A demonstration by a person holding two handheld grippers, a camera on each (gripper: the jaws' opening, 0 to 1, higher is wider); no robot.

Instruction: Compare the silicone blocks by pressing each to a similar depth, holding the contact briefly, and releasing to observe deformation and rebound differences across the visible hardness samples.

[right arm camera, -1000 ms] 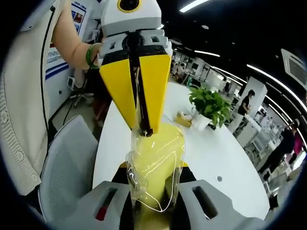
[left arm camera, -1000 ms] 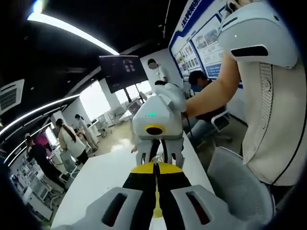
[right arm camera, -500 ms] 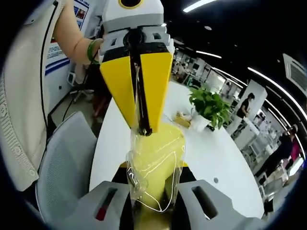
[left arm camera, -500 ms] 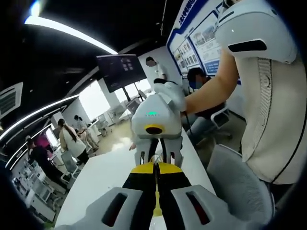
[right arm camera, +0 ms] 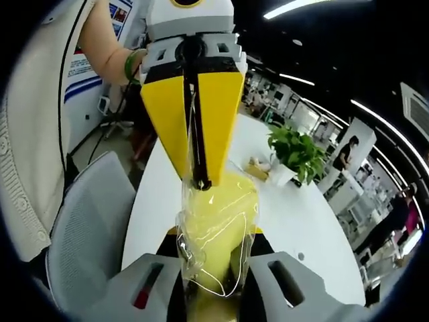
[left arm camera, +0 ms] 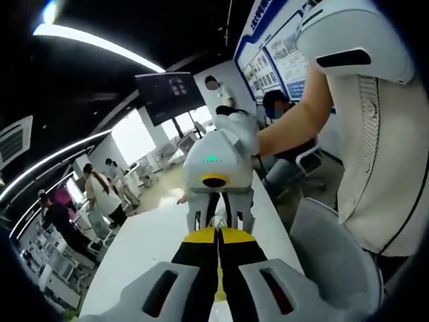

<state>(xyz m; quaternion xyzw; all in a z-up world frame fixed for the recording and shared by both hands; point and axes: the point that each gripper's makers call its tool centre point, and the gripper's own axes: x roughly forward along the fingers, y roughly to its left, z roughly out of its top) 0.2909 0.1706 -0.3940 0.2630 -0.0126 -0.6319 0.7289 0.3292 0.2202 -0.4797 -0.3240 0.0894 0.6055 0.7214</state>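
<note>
Left gripper view first: we look along our left gripper [left arm camera: 218,268], whose yellow-tipped jaws are pressed together with only a thin line between them; a sliver of yellow shows low in that line, so we judge they are pinching the edge of the bag. Straight ahead, nose to nose with us, is the right gripper [left arm camera: 220,218], its white body facing the lens, carried by a person's hand [left arm camera: 240,129] in a white glove. Beyond lie a white table [left arm camera: 144,248], a grey mesh chair [left arm camera: 332,258] and a wall screen [left arm camera: 171,96].

Right gripper view next: our own jaws rise from the bottom around a yellow silicone block [right arm camera: 216,221] sealed in a clear plastic bag [right arm camera: 201,265]. The block sits between them, held in the air above the table, and they appear closed on it. From above, the left gripper comes down with its yellow jaws shut on the bag's top edge, just over the block. A potted plant [right arm camera: 295,153] stands further along the table.

We judge this to be the hold phase of one squeeze: the sample is gripped and contact is being kept. The next move calls for easing the right jaws apart slowly while the left keeps the bag steady, so rebound can be watched. The bag is the one container, and it holds the single yellow block.
</note>
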